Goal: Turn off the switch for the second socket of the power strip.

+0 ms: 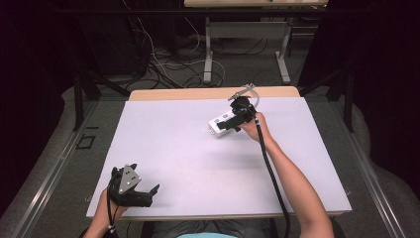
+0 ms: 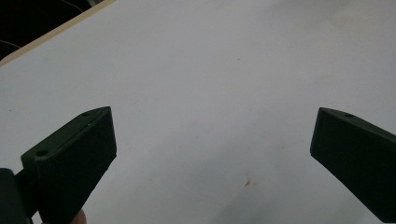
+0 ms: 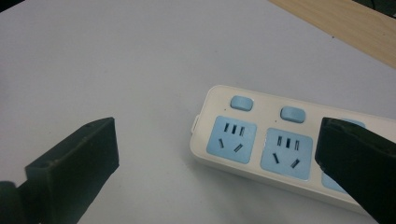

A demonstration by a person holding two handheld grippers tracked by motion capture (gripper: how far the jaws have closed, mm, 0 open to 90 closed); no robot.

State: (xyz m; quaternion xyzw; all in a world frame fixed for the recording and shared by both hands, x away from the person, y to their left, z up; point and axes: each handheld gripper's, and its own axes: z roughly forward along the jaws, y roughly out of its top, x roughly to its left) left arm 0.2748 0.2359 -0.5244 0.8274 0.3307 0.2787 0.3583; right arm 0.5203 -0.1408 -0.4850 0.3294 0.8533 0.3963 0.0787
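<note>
Both pairs of jaws stand spread wide, and neither pinches anything. In the high view the left gripper [image 1: 148, 194] sits low at about seven o'clock on the white table [image 1: 198, 153], close to the near edge, held in the person's left hand [image 1: 106, 208]; its grey three-cornered plate faces up and its black jaws point toward three o'clock; the right gripper [image 1: 233, 121] lies far across the board at about one o'clock, held in the right hand [image 1: 255, 130], its jaws reaching toward nine o'clock over the end of a white power strip [image 1: 221, 122]; the strip rests flat on the table near the far edge, well apart from the left gripper; a black cable [image 1: 272, 173] trails from the right gripper along the forearm toward six o'clock.

In the left gripper view the two black jaws rise from seven and four o'clock, wide apart, with bare white table between them; a small reddish speck [image 2: 247, 182] marks the surface near five o'clock; the wooden table edge runs across eleven o'clock.

In the right gripper view the jaws are again held apart; the power strip [image 3: 243, 135] lies at about three o'clock, with pale blue sockets and blue switches facing up; the jaw at four o'clock overlaps the strip, while the jaw at seven o'clock stands off it over bare table; whether the overlapping jaw touches the strip cannot be told.
</note>
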